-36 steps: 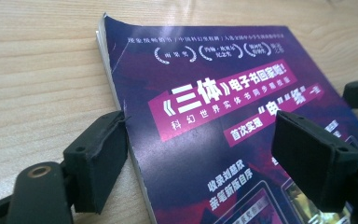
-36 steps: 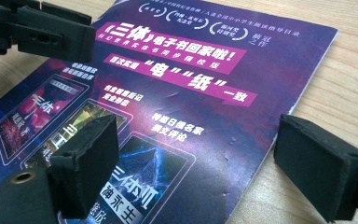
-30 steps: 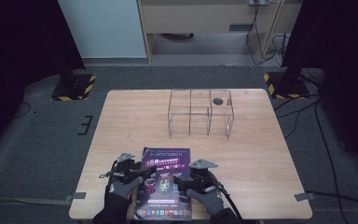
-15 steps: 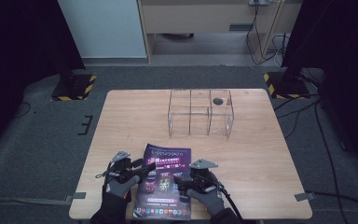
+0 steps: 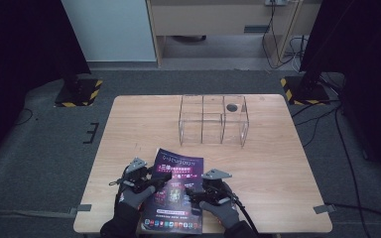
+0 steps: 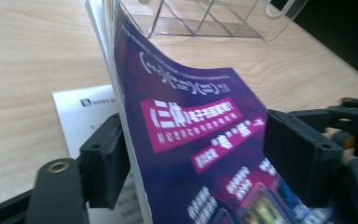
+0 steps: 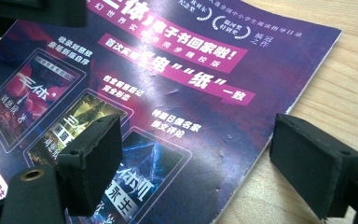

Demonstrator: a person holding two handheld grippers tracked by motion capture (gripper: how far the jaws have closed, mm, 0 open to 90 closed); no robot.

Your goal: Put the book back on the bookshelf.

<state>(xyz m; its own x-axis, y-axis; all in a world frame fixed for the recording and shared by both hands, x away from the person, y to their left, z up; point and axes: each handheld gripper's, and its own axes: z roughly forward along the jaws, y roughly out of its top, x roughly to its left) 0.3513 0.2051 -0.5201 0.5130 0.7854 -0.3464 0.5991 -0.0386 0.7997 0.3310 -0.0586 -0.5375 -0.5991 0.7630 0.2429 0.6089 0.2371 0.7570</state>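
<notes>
— High view first: where is it, and what has changed?

— The glossy purple soft-cover magazine (image 5: 174, 194) lies at the near edge of the pale wooden desk (image 5: 278, 163), between my two hands. A second ago it lay flat; now its left edge has come up off the desk. The clear wire-framed compartment box (image 5: 212, 120) stands well apart toward the far edge.

— Left gripper view?

— The left gripper (image 6: 193, 154) has the lifted cover between its jaws. They have just been closing, but one pad (image 6: 103, 161) touches the paper edge while the other stands clear — so it is released, not yet pinching. A white printed sheet (image 6: 77, 116) lies beneath.

— And right gripper view?

— The right gripper (image 7: 196, 163) is spread wide over the cover near its right edge, grasping nothing.

— How will it handle?

— I judge it light, floppy and slick — it curls already. I'd take the spine edge deep between the pads, several pages together.
</notes>
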